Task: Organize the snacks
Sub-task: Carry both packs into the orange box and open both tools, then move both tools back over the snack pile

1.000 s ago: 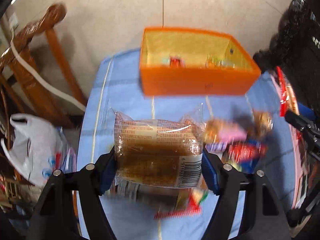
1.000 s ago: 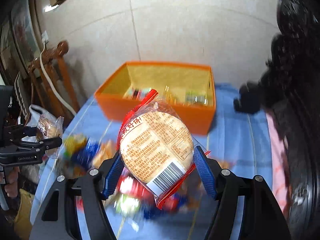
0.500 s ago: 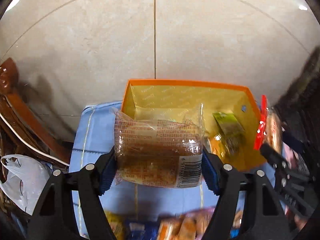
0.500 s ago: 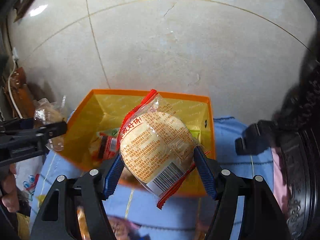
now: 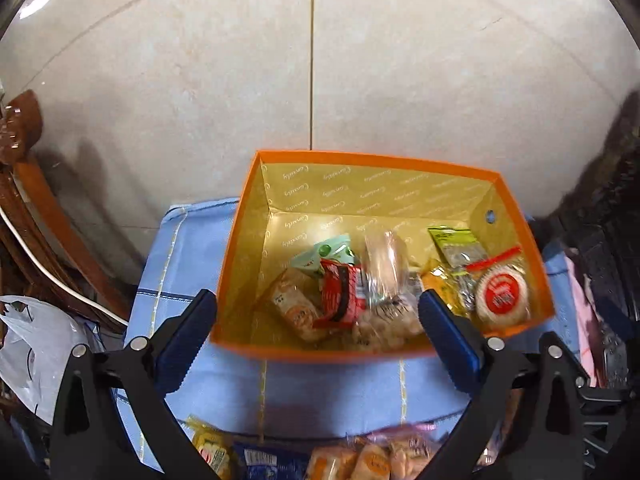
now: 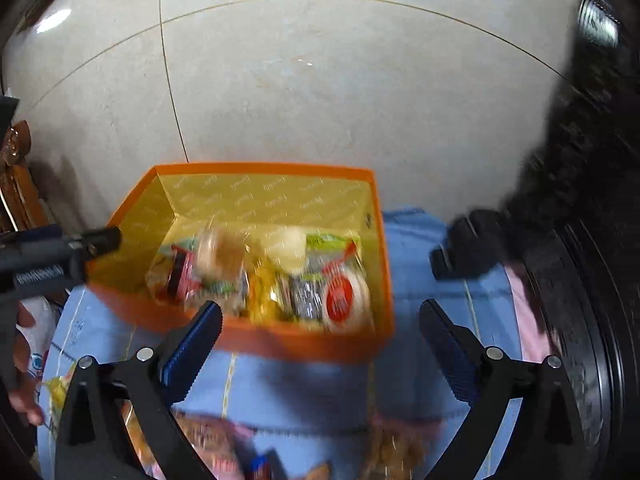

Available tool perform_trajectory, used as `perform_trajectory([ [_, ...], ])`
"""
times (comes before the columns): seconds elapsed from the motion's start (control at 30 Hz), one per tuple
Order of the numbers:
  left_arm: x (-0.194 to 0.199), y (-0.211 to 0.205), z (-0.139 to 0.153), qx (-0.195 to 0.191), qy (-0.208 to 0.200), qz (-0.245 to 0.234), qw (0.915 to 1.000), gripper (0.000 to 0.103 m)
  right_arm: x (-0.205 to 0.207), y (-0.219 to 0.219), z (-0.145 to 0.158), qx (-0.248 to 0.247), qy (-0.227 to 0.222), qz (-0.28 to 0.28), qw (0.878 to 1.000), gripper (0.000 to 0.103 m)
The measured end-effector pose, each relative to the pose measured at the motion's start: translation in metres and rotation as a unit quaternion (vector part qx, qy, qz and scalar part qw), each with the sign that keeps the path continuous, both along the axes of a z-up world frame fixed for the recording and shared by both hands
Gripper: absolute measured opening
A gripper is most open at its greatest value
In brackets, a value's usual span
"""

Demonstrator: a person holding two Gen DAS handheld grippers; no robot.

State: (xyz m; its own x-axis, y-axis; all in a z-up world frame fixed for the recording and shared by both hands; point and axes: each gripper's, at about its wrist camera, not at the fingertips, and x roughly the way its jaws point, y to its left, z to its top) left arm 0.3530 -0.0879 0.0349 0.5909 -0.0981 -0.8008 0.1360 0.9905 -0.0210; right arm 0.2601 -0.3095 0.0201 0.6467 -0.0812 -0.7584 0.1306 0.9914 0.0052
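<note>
1. Your left gripper (image 5: 318,328) hangs over the near wall of the orange box (image 5: 244,216), its jaws opening, nothing between the pads.
2. Your right gripper (image 6: 320,338) is likewise opening and grasps nothing.
3. The round red-labelled pack (image 5: 502,294) lies in the box's near right corner.
4. A blurred clear pack (image 5: 386,258) sits mid-box among other snacks.
5. More snacks (image 5: 360,460) lie at the near edge of the blue tablecloth (image 5: 328,392).

Both wrist views downward, sharing orange box (image 5: 400,350)
</note>
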Motion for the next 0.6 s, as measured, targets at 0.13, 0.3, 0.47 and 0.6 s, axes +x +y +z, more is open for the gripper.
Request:
perform_trajectory([
  [0.13,-0.04,0.003,0.011,-0.004,-0.005,-0.023,0.9997,0.098,-0.048,-0.009,-0.002,0.044,0.003,-0.024,0.999,0.099],
  [0.3,-0.098,0.01,0.019,-0.003,-0.013,-0.04,0.9991,0.098,-0.111,-0.018,-0.012,0.084,0.016,-0.059,0.995,0.099],
  [0.47,-0.152,0.017,0.016,0.014,-0.016,-0.049,0.9986,0.098,-0.161,-0.017,-0.024,0.085,0.037,-0.067,0.993,0.099],
  [0.6,-0.185,0.025,0.006,0.026,0.001,-0.047,0.9986,0.099,-0.19,-0.008,-0.029,0.089,0.053,-0.056,0.993,0.099],
])
